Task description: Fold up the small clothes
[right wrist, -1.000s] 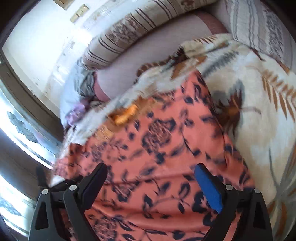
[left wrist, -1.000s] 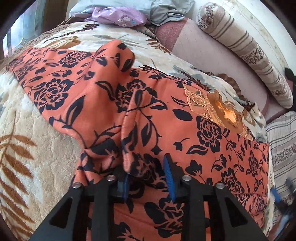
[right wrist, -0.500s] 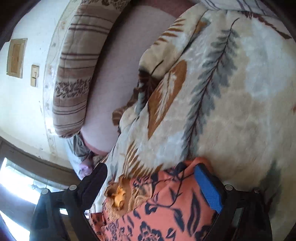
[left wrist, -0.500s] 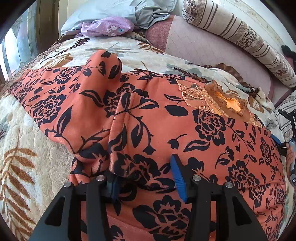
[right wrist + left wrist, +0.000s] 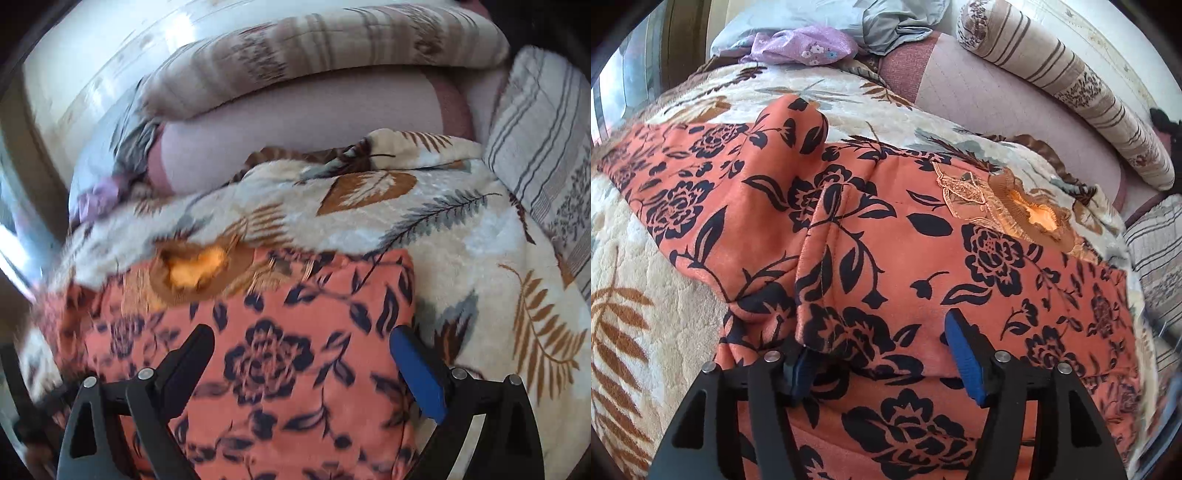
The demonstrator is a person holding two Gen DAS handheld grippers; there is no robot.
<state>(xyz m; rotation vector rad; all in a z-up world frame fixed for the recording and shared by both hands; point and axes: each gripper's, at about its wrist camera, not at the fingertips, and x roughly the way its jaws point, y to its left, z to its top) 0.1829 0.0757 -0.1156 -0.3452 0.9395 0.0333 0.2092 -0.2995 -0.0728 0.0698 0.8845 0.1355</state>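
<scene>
On the bed's leaf-print blanket (image 5: 657,280), we should let the folded sleeve (image 5: 820,258) settle as the left claw (image 5: 882,358), just widening, releases it, while the right claw (image 5: 303,354) hovers open above the orange flowered top (image 5: 280,369).

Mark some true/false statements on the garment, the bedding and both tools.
1. The orange floral garment lies on a leaf-print blanket. True.
2. The left tool is clamped shut on the garment. False: its jaws have just been opening and stand apart, with a fold of cloth lying between them.
3. The right tool is open over the garment. True.
4. A striped bolster lies on top of the garment. False: it lies behind, by the wall.
</scene>
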